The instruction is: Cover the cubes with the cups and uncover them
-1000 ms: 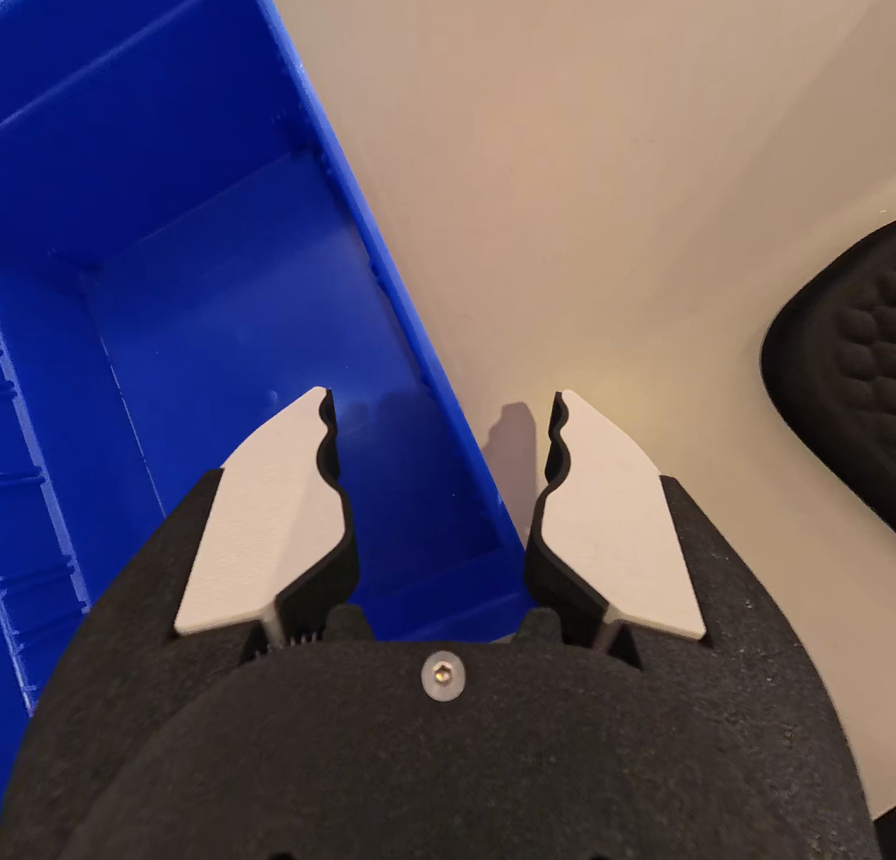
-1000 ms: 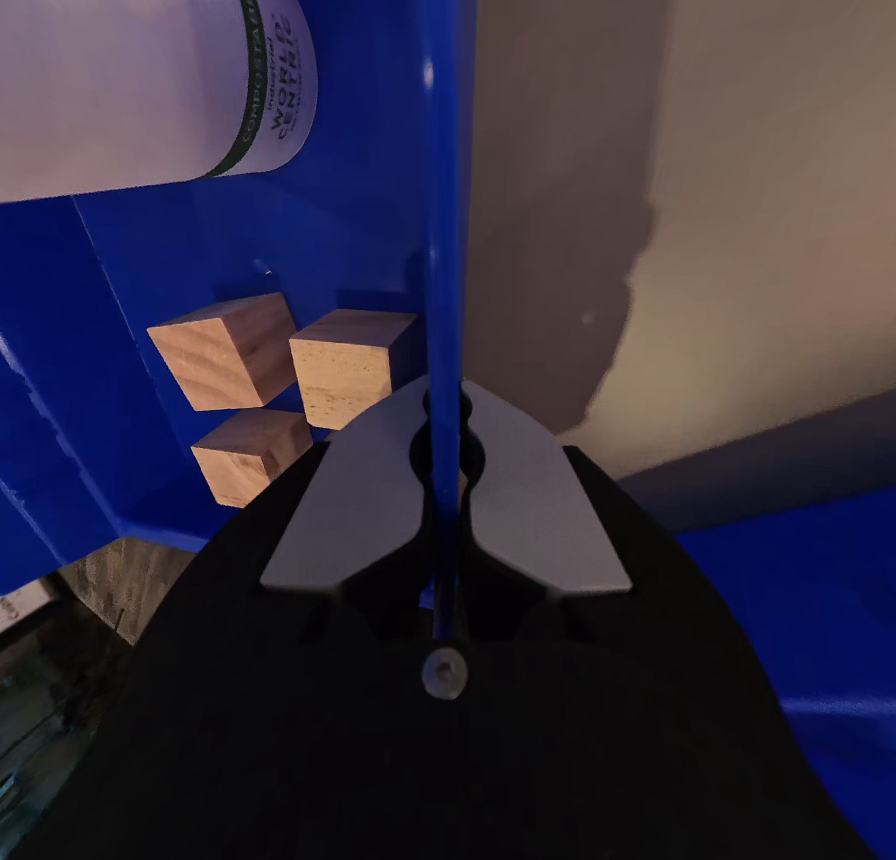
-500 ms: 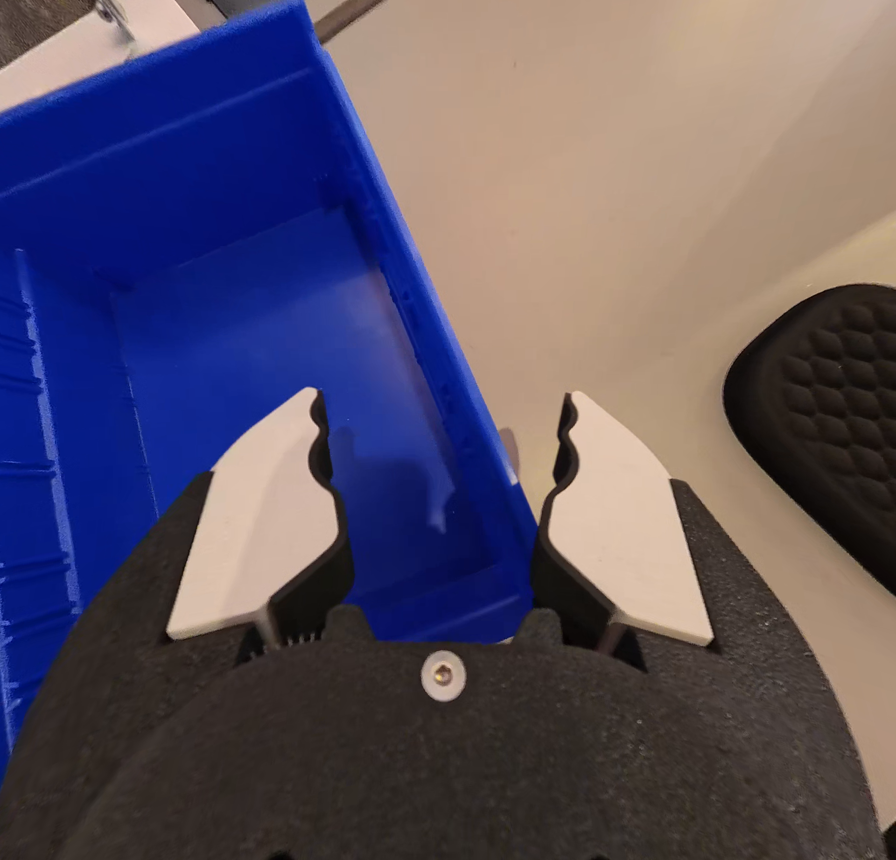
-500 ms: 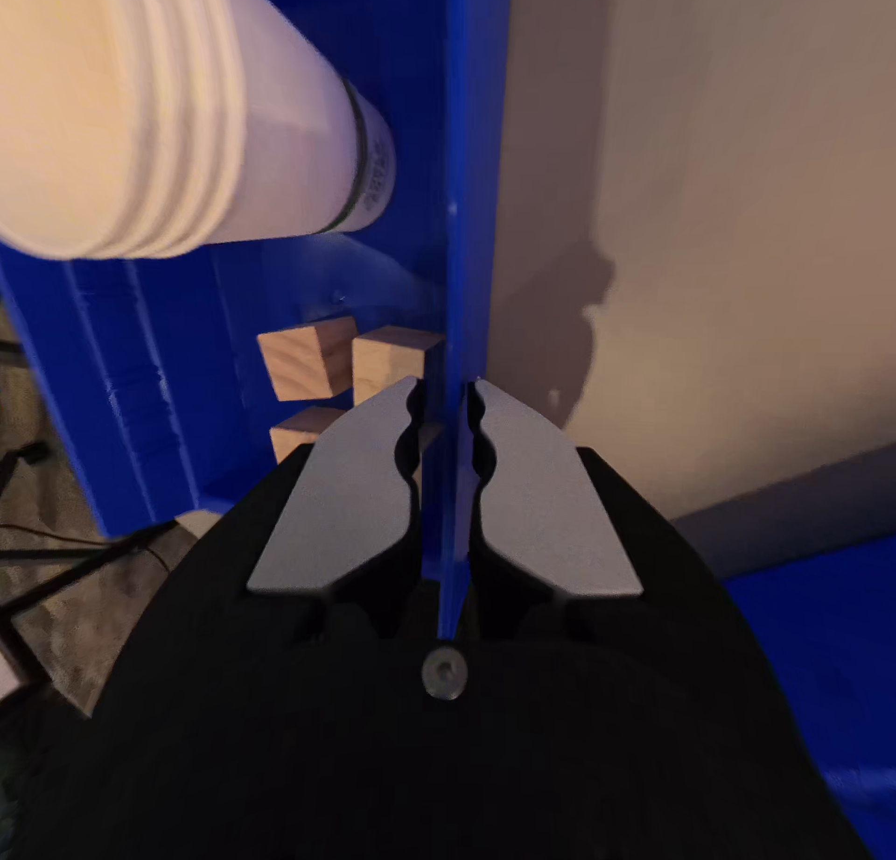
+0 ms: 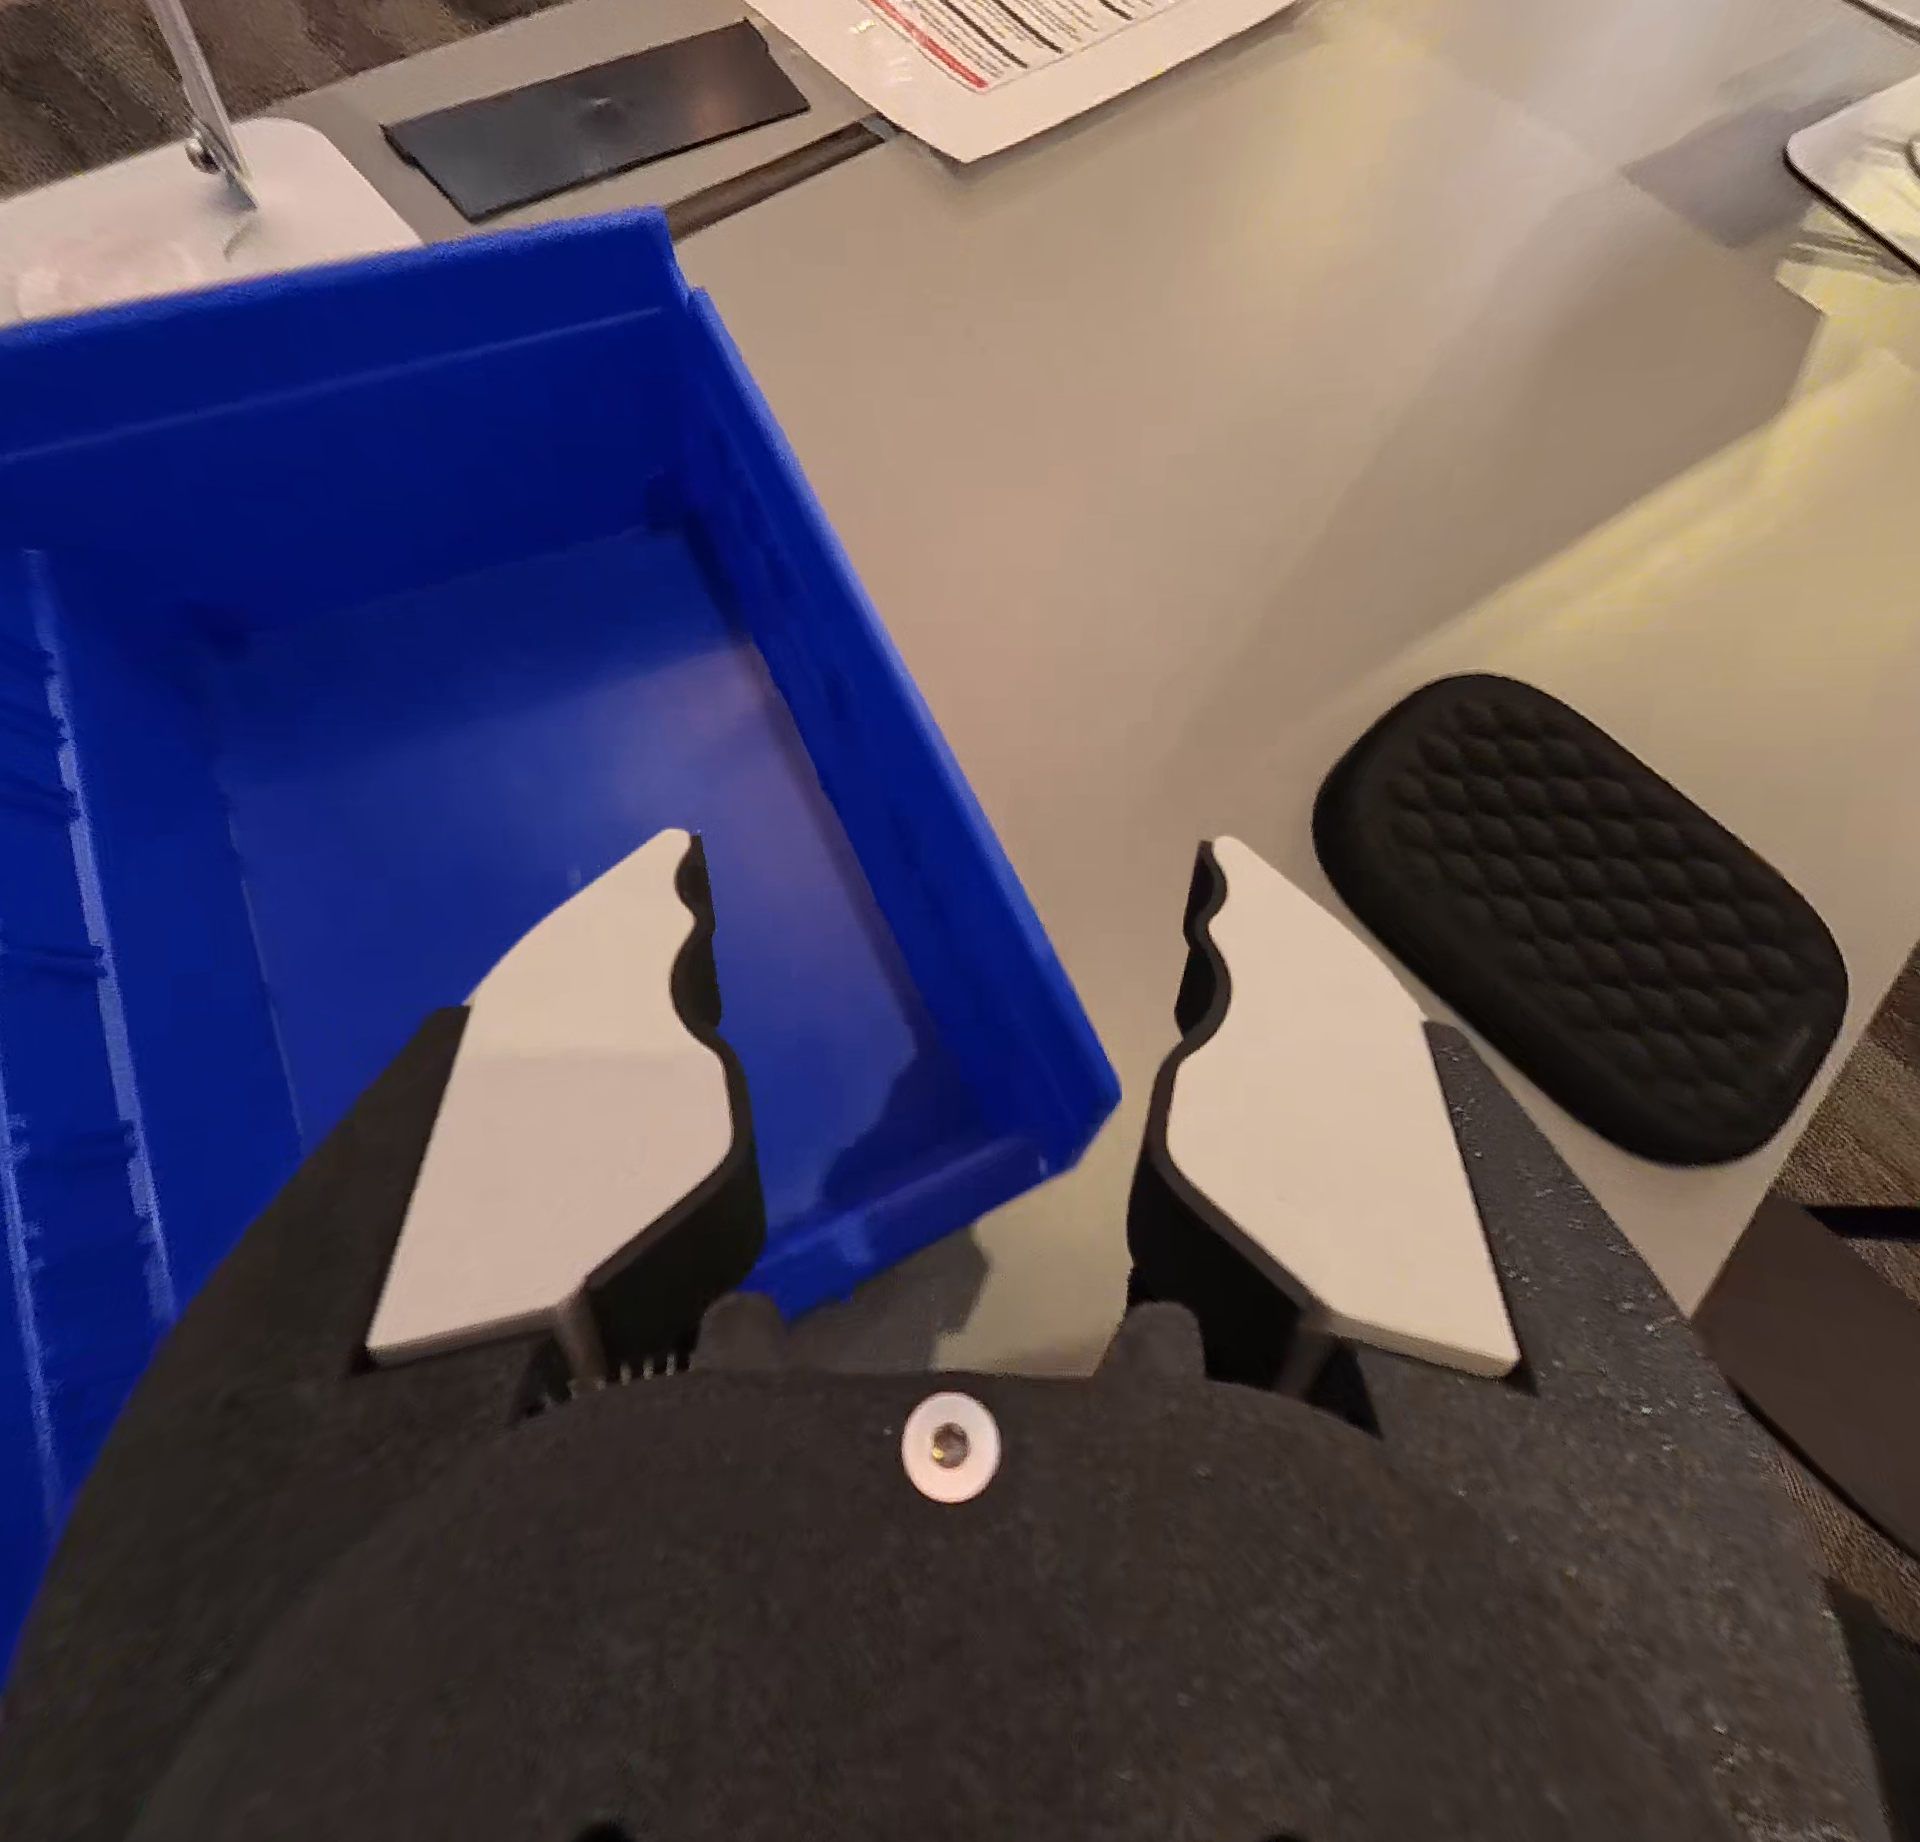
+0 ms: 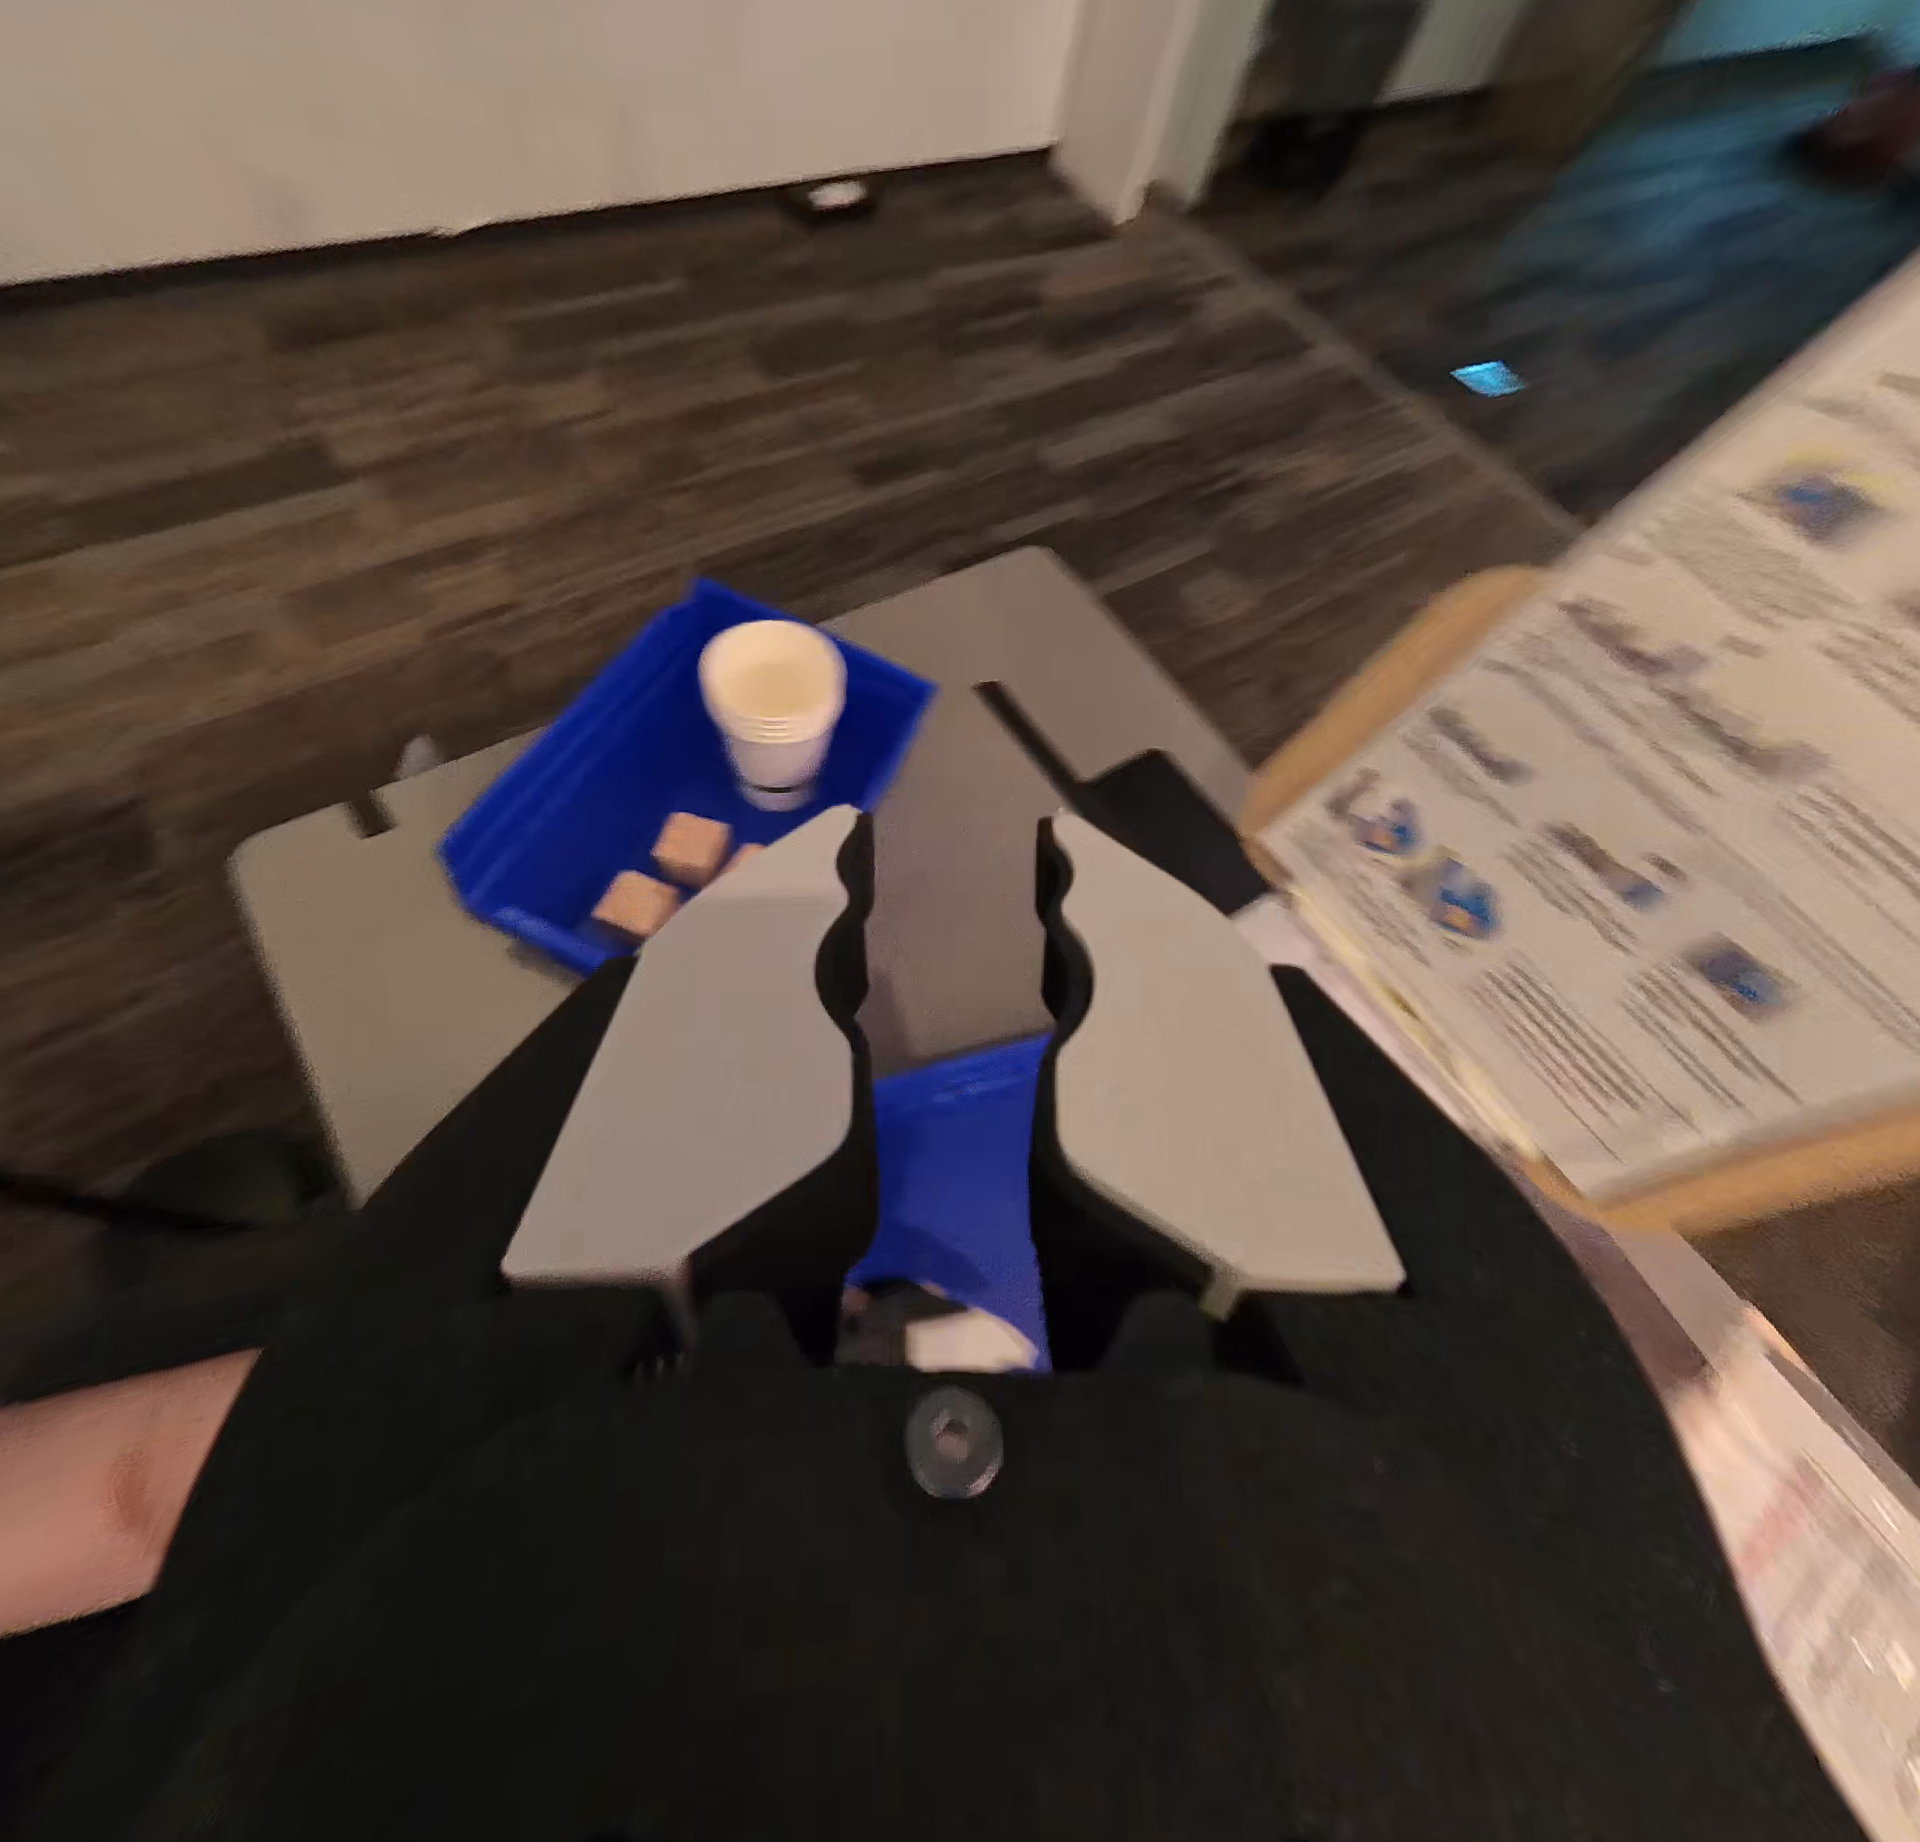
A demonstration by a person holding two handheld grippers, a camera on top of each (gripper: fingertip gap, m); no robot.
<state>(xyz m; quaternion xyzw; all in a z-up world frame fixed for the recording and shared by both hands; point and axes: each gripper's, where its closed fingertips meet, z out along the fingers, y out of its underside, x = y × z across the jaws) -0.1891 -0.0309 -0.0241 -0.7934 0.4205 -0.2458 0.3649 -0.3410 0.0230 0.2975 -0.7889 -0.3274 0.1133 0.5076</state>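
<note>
In the right wrist view a stack of white paper cups [image 6: 774,712] stands upright in a blue bin [image 6: 551,805] on a grey table [image 6: 312,982]. Wooden cubes [image 6: 691,847] lie in that bin in front of the cups, partly hidden by my left finger. My right gripper [image 6: 951,826] is open and empty, high above the table and apart from the bin. Part of a second blue bin [image 6: 956,1148] shows between its fingers. In the left wrist view my left gripper [image 5: 951,857] is open and empty above the near right corner of an empty blue bin [image 5: 312,421].
A black padded wrist rest [image 5: 1579,919] lies right of the empty bin. A printed sheet [image 5: 1018,16], a black plate [image 5: 592,130] and a white stand base [image 5: 260,192] lie at the far side. A board with printed pages [image 6: 1610,909] stands at the right. A hand [image 6: 83,1480] shows at lower left.
My right gripper was shut on the wall of the bin with cups and cubes; it has opened, let go and risen far above it. My left gripper has drawn back and up from the empty bin.
</note>
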